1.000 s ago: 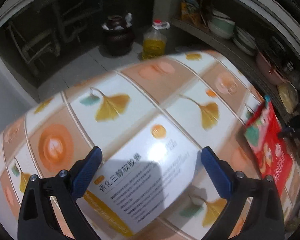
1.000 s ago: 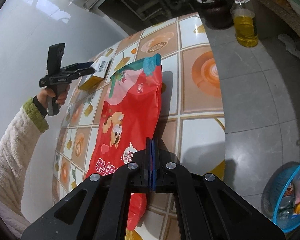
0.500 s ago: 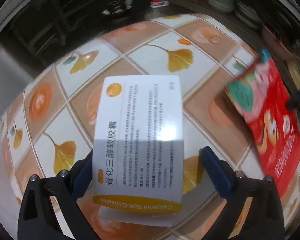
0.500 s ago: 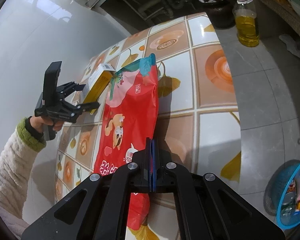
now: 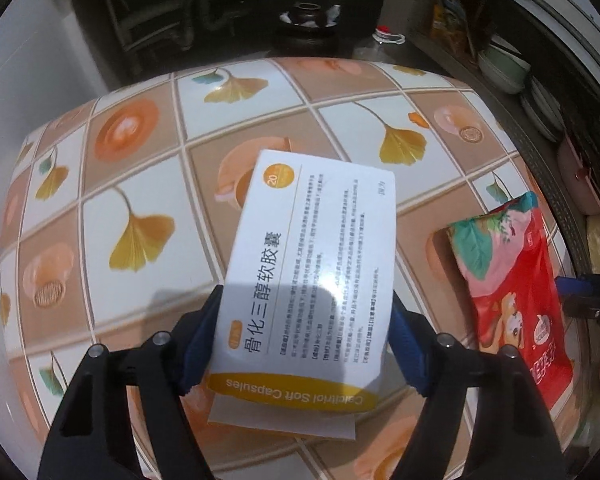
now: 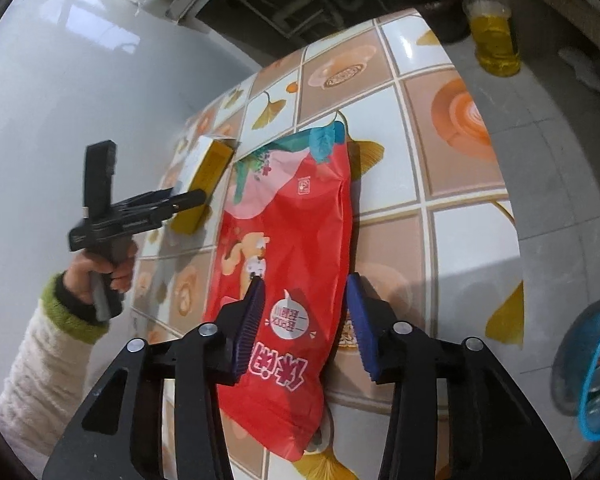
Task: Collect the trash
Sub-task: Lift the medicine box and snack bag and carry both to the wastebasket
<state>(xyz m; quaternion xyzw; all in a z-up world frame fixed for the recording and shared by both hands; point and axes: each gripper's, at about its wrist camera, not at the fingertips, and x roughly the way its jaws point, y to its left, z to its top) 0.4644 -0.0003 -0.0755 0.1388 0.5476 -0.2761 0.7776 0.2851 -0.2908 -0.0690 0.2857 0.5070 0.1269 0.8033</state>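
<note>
Left tongs (image 5: 300, 344): your blue pads are closing in on the capsule box (image 5: 312, 264), one along each long side; whether they press it yet you cannot tell.
Capsule box: white with a yellow band, lying flat on the bench (image 5: 140, 152), its near flap open toward you.
Right tongs (image 6: 306, 324): your jaws are opening over the lower part of the red snack bag (image 6: 292, 240); neither pad presses on it, so it is released.
Red snack bag: flat on the bench, lengthwise away from you, just beside the capsule box; its near end reaches the near bench edge.
Bench edges: the far edge drops to the grey floor (image 6: 560, 184); the right edge runs close past your right tongs.
Open room: bare patterned cloth lies beyond both items and right of the bag.
Off the bench: a blue basket (image 6: 592, 372) sits on the floor, right; an oil bottle (image 6: 492, 28) stands beyond the far corner.
Left hand (image 6: 100, 268): your green-cuffed sleeve comes in along the white wall.
</note>
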